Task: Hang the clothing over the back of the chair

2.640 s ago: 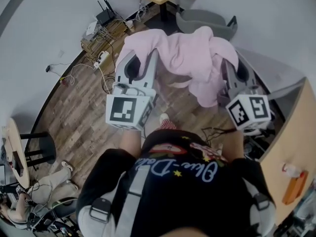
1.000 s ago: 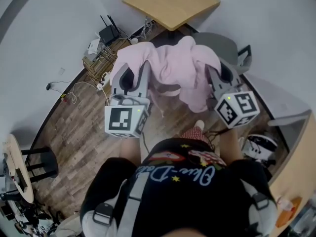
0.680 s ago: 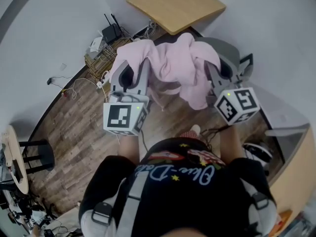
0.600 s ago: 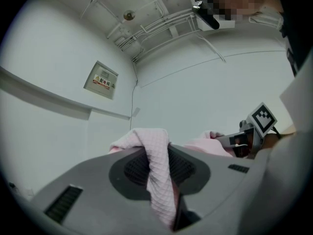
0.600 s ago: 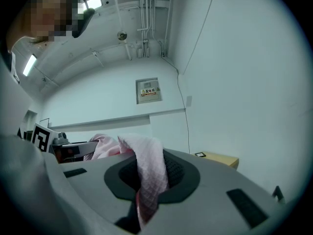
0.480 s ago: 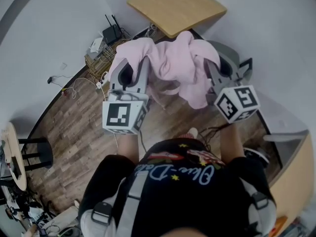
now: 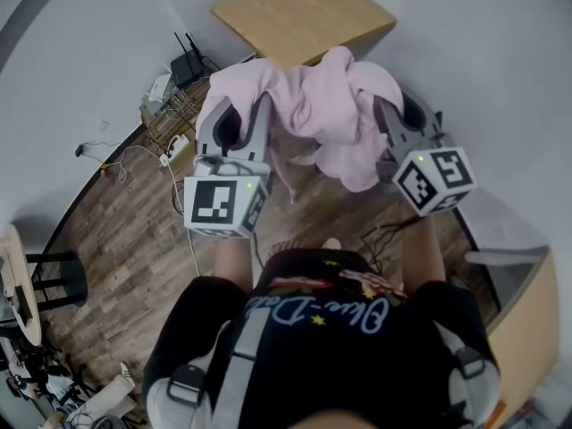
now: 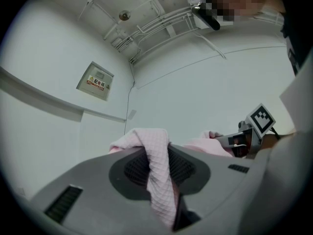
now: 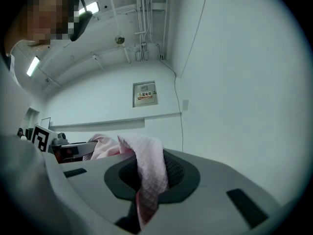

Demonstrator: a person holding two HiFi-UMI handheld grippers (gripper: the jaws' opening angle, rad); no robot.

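A pink waffle-knit garment [image 7: 322, 105] hangs bunched in the air between my two grippers, above the wooden floor. My left gripper [image 7: 239, 119] is shut on its left end, and the fabric [image 8: 159, 180] runs between the grey jaws. My right gripper [image 7: 398, 119] is shut on the right end, where a fold of the fabric [image 9: 149, 175] is clamped. Both grippers point level toward the far wall. The grey chair is almost wholly hidden behind the garment and the right gripper; only a sliver [image 7: 435, 117] shows.
A light wooden table [image 7: 304, 16] stands just beyond the garment, against the white wall. A router and a tangle of cables [image 7: 179, 74] lie at the left on the floor. A black stool [image 7: 58, 280] is at far left, and a wooden counter edge [image 7: 527, 320] at lower right.
Both grippers have carried the garment forward toward the table and slightly up. The grey chair, plainly seen earlier, has slipped behind the garment. Both grips are unchanged.
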